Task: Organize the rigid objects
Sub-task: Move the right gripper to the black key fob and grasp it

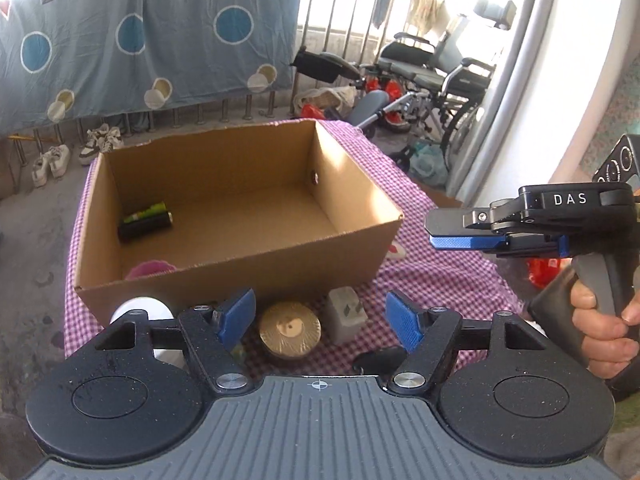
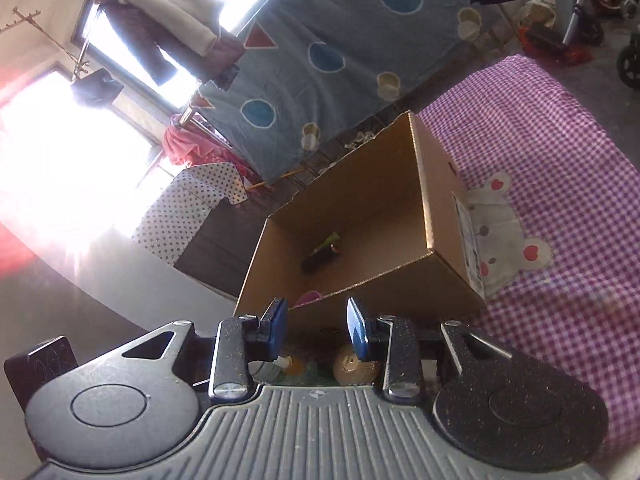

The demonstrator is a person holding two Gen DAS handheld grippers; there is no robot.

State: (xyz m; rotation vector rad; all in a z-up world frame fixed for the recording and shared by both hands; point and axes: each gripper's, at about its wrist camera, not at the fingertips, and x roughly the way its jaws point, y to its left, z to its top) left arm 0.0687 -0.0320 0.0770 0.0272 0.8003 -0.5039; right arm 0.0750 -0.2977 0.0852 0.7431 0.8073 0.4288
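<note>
Both grippers carry nothing: the left gripper (image 1: 320, 314), low in its frame, has its jaws spread wide, while the right gripper (image 2: 317, 326) is only partly parted. Just beyond, the cardboard box (image 1: 240, 264) at centre already holds a black-and-green cylinder (image 1: 145, 222) and something pink (image 1: 150, 269). A gold disc (image 1: 290, 330), pale block (image 1: 345, 314) and white object (image 1: 140, 310) wait outside, so plenty seems left.

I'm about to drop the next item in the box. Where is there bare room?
Most of the cardboard box floor is bare, from the black-and-green cylinder rightward to the far wall. The near-left corner holds a pink object. Crowded: the cloth strip before the box, around the gold disc.
</note>
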